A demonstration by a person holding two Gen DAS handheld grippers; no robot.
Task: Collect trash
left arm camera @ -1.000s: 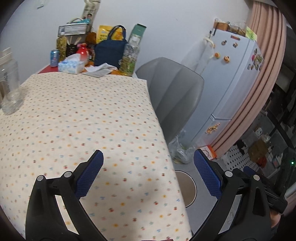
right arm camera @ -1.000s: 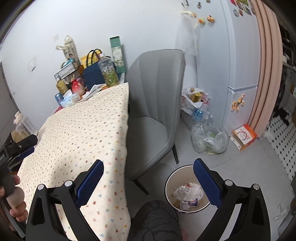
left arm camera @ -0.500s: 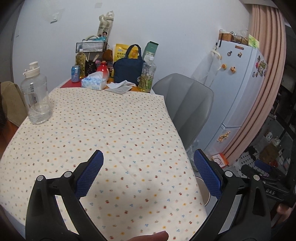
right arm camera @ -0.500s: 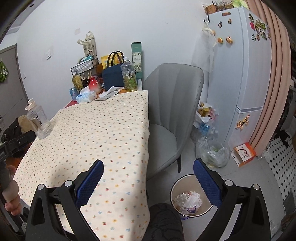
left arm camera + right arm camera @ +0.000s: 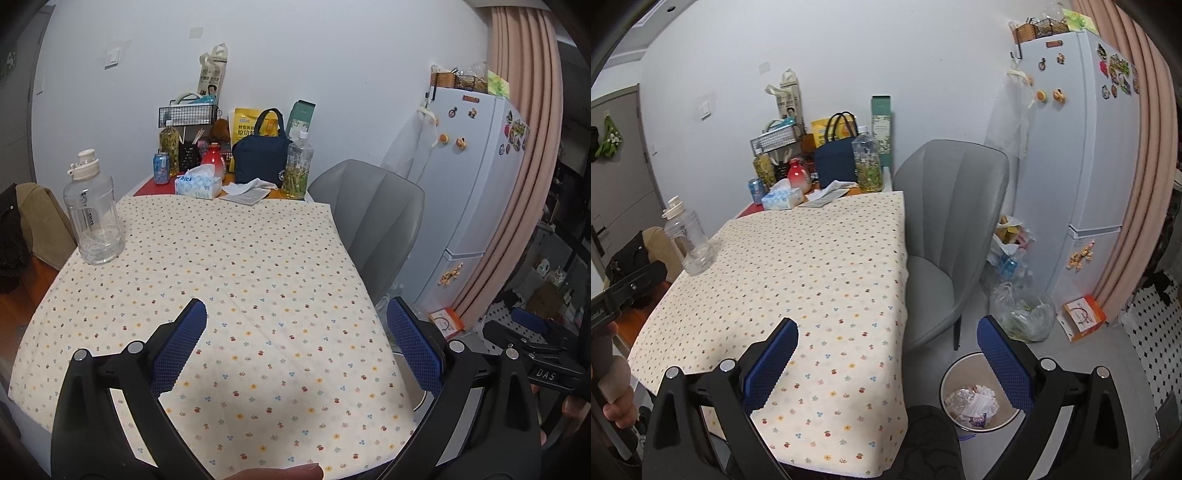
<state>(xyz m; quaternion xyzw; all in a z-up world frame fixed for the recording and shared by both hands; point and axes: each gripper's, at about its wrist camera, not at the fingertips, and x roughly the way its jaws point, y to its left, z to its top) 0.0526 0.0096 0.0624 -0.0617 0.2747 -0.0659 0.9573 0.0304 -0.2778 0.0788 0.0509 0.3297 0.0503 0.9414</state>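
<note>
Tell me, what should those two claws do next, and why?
Probably nothing more than lowering to rest. Both the left claw and right claw hang open and empty, the patterned tablecloth shows no loose scraps, and crumpled paper already sits in the bin. The crumpled tissue by the far clutter might be worth checking.

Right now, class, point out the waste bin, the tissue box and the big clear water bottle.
waste bin (image 5: 946, 373): right wrist view, on its white rim.
tissue box (image 5: 198, 186): left wrist view, on its front face.
clear water bottle (image 5: 94, 218): left wrist view, on its body.
</note>
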